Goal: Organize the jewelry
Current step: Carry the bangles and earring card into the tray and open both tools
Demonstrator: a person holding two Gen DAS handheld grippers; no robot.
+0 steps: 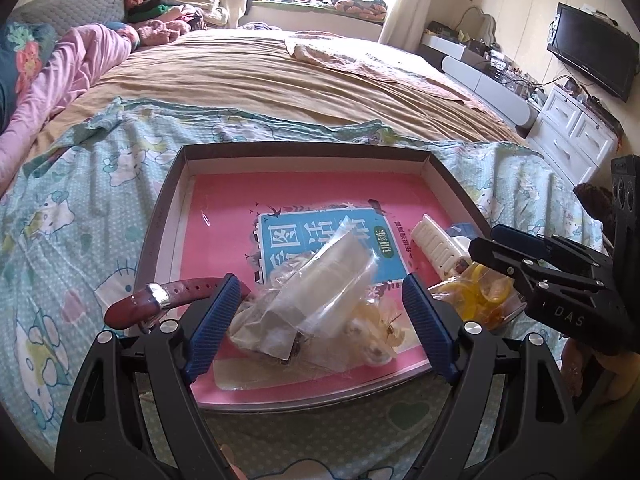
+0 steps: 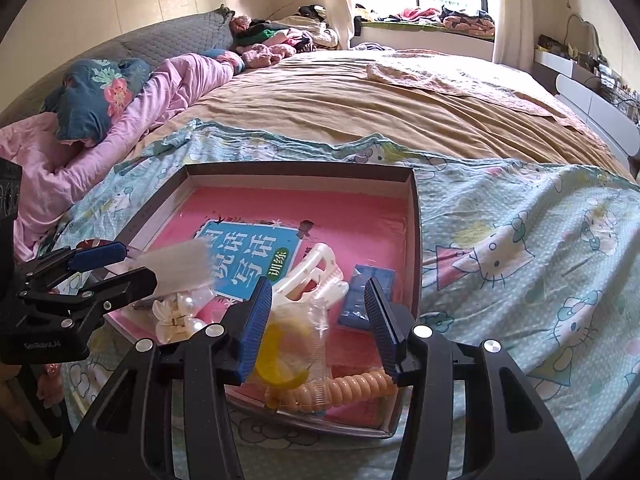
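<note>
On a bed point(image 1: 280, 80) spread with a cartoon-cat sheet point(image 1: 80, 208), a shallow cardboard tray point(image 1: 304, 152) holds a pink book point(image 1: 312, 192) and a scatter of jewelry and hair pieces. The left gripper point(image 1: 320, 324) hangs over the tray's near edge, its jaws spread wide around a pile of clear plastic bags point(image 1: 324, 280) without pressing them. A red watch strap point(image 1: 160, 300) lies across the tray's left edge. The right gripper point(image 2: 320, 324) hovers at the near right corner, jaws parted, a bag of yellow rings point(image 2: 288, 348) between them; whether they grip it cannot be told. A white hair claw point(image 2: 316, 276), blue box point(image 2: 366, 296) and coiled peach hair tie point(image 2: 352, 388) lie nearby.
</note>
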